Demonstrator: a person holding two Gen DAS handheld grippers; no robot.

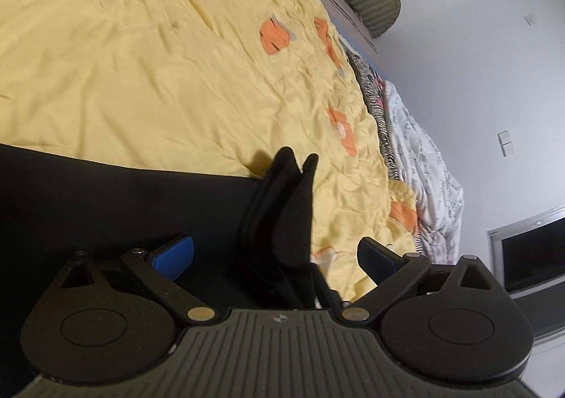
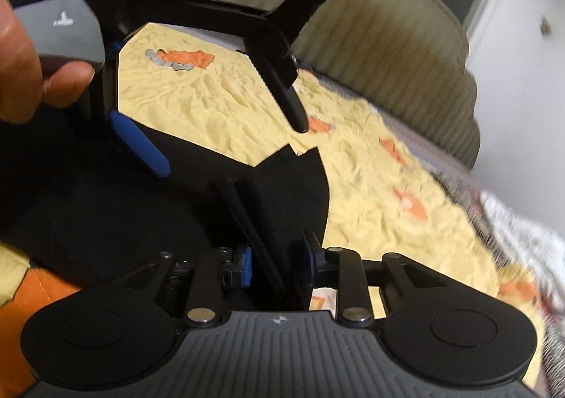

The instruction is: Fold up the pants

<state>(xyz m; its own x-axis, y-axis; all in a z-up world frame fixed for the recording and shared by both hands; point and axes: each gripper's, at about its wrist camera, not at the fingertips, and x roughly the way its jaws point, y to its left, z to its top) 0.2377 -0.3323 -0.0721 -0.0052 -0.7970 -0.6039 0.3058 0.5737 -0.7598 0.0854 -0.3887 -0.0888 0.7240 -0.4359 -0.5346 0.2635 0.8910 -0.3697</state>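
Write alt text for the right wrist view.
Black pants lie on a yellow bedspread, a fold of the fabric between the blue pads of the right hand-held gripper. The left hand-held gripper, held by a hand, is open above them.

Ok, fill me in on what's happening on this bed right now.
A person is folding black pants on a bed covered by a yellow sheet with orange patches, a handheld gripper in each hand. The left gripper stands open over a raised fold of the fabric, pads not touching it. The right gripper has the pants' edge between its narrow jaws; whether the pads press on it is unclear. A bare hand holds the left gripper.
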